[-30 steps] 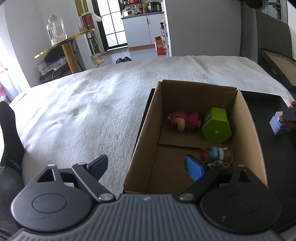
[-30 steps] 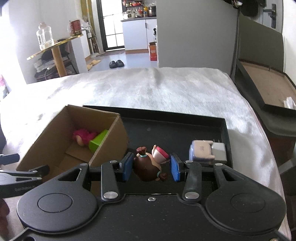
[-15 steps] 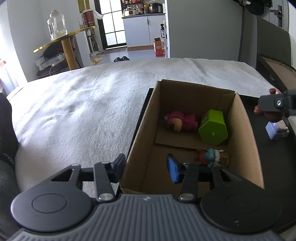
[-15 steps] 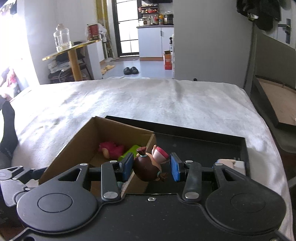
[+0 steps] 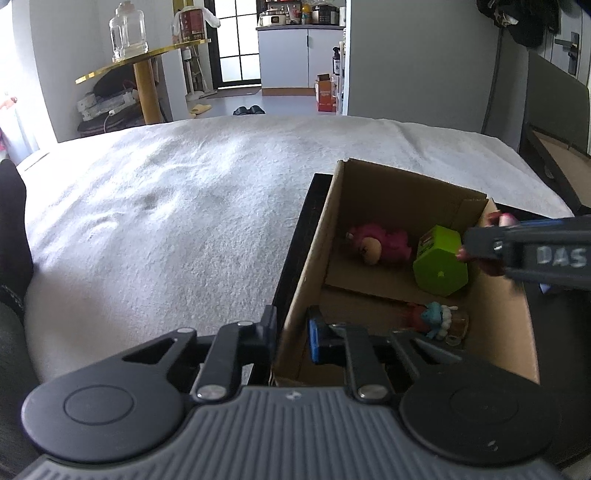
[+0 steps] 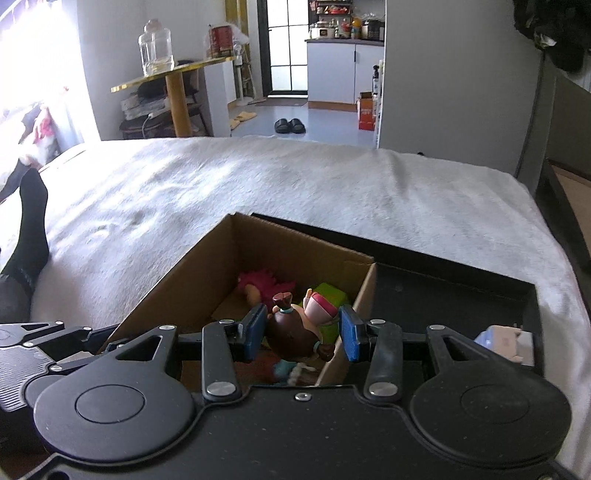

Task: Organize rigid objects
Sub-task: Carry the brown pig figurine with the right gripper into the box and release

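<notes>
An open cardboard box stands on a black tray on the white bed. Inside lie a pink plush figure, a green hexagonal container and a small blue-haired figure. My left gripper is shut on the box's near-left wall, one finger inside, one outside. My right gripper is shut on a brown-haired doll figure and holds it above the box's right side; it also shows in the left wrist view. A small pale blue-and-pink toy lies on the tray, right.
The white bedspread stretches left and beyond the tray. A black-socked leg lies at the left edge. A gold table with a glass jar stands behind the bed. A dark frame is to the right.
My left gripper has closed on the box's near-left wall. My right gripper has carried the doll figure from over the tray leftward to above the box.
</notes>
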`<action>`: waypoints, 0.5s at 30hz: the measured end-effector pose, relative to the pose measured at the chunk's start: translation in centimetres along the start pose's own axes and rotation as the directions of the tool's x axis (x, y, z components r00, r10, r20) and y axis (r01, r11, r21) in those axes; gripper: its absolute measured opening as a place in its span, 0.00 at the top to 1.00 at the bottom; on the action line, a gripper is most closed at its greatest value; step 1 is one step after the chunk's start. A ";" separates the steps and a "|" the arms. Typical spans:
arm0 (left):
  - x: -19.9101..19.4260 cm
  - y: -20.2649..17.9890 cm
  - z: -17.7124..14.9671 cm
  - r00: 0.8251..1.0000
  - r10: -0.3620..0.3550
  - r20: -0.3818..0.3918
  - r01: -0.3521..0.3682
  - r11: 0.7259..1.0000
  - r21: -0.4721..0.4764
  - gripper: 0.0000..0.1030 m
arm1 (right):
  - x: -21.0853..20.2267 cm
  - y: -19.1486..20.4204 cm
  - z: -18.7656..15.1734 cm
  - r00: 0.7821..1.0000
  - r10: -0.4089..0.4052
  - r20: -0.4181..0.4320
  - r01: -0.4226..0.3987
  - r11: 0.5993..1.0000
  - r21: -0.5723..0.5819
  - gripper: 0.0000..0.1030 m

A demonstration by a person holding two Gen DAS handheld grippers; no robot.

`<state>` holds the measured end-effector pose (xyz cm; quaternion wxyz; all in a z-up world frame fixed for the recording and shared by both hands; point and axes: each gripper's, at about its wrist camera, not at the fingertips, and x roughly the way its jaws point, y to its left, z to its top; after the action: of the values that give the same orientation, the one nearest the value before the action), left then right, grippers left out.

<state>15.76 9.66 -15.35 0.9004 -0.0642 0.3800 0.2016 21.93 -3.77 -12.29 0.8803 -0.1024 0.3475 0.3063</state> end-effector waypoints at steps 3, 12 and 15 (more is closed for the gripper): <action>0.0 0.0 0.0 1.000 0.000 -0.001 0.000 1.000 -0.002 0.84 | 0.7 0.5 0.2 1.000 0.002 -0.007 -0.002 1.000 -0.004 0.59; 0.1 -0.1 0.1 1.000 0.006 -0.004 -0.006 1.000 -0.002 0.84 | 0.9 0.7 0.4 1.000 0.009 -0.002 -0.009 1.000 0.007 0.55; 0.0 -0.3 0.2 1.000 0.009 -0.006 -0.009 1.000 0.005 0.84 | 0.3 0.2 0.1 1.000 -0.001 -0.006 0.001 1.000 0.016 0.55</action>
<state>15.99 9.47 -15.26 0.8985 -0.0607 0.3837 0.2045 22.07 -3.45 -12.42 0.8803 -0.0964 0.3525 0.3026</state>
